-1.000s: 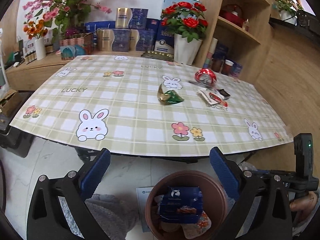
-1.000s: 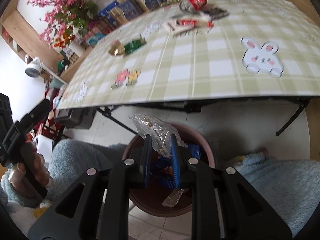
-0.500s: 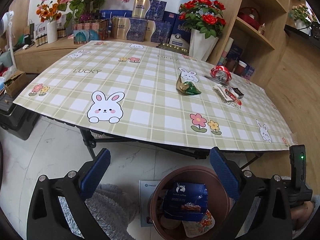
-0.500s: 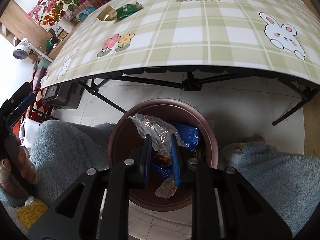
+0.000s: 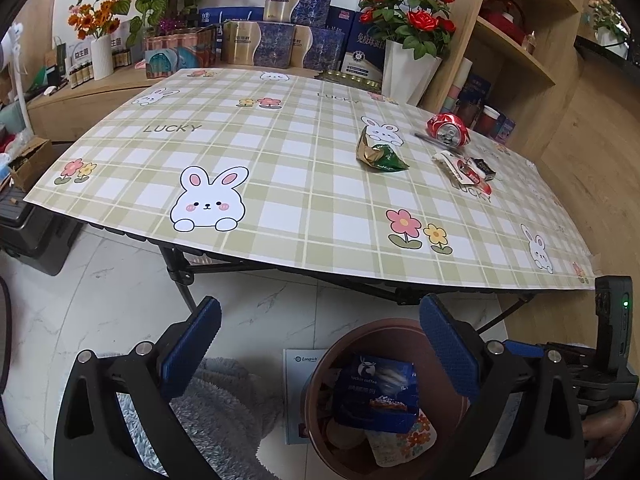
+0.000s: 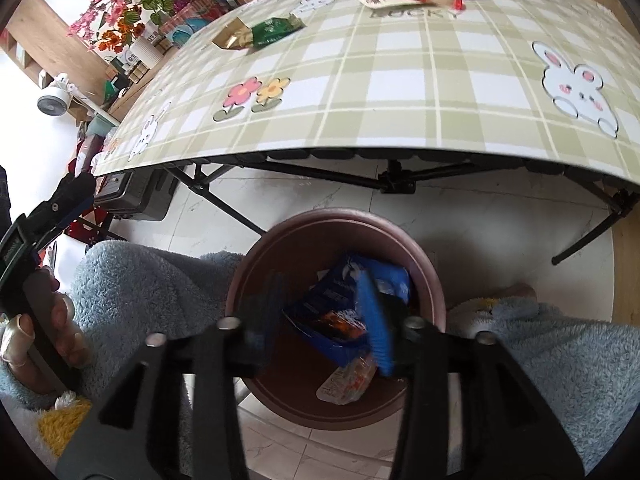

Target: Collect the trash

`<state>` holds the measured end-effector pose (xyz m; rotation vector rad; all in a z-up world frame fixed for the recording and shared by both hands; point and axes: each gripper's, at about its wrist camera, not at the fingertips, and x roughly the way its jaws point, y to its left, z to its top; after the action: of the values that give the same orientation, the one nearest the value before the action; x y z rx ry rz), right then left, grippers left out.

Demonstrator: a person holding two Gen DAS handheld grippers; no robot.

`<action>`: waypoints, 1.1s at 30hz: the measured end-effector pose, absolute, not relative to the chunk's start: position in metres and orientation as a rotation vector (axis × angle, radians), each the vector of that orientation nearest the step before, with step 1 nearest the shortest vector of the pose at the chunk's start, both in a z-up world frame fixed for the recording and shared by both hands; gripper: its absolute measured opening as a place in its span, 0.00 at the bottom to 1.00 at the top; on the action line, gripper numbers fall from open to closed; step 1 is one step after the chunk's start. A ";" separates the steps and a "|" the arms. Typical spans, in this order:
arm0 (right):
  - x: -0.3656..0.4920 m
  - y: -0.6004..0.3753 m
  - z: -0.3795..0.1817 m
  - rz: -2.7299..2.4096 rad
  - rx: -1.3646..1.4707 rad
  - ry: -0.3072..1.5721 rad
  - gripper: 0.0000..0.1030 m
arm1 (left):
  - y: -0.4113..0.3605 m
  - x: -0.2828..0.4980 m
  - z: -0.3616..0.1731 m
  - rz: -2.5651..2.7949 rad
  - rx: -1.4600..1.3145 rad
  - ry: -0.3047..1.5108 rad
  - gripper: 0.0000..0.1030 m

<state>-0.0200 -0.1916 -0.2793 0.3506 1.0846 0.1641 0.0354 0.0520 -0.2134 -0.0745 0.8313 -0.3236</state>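
Trash point(image 6: 340, 312) in bin point(image 6: 424, 264), partly hidden by blurred, just-opened, empty right claw point(image 6: 320, 320); left claw point(image 5: 320, 348) released.

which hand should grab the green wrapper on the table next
Left, probably: left gripper is open, empty and faces the green wrapper; right gripper, jaws just opened, points into the bin.

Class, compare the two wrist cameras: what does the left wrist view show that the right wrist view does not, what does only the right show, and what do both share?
Only the left wrist view: the red roses in a white vase, wooden shelves and the open left gripper.

Only the right wrist view: a white desk fan and the right gripper, whose jaws have just been opening, nothing between them.

Both: the checked rabbit-print table, green-and-gold wrapper, crushed red can and brown round bin.
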 end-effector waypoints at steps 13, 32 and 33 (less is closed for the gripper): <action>-0.017 -0.220 -0.229 0.044 0.288 0.879 0.94 | 0.042 0.034 -0.209 -0.326 -0.024 0.802 0.94; -0.005 -0.274 -0.200 -0.028 0.393 0.783 0.95 | 0.030 0.063 -0.179 -0.355 0.000 0.714 0.94; -0.003 -0.275 -0.200 -0.024 0.383 0.787 0.95 | 0.029 0.066 -0.179 -0.355 0.004 0.715 0.94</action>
<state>-0.0027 -0.2745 -0.1997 0.3833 0.7870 -0.0244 0.0661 0.0289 -0.1788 0.0036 0.7148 -0.3552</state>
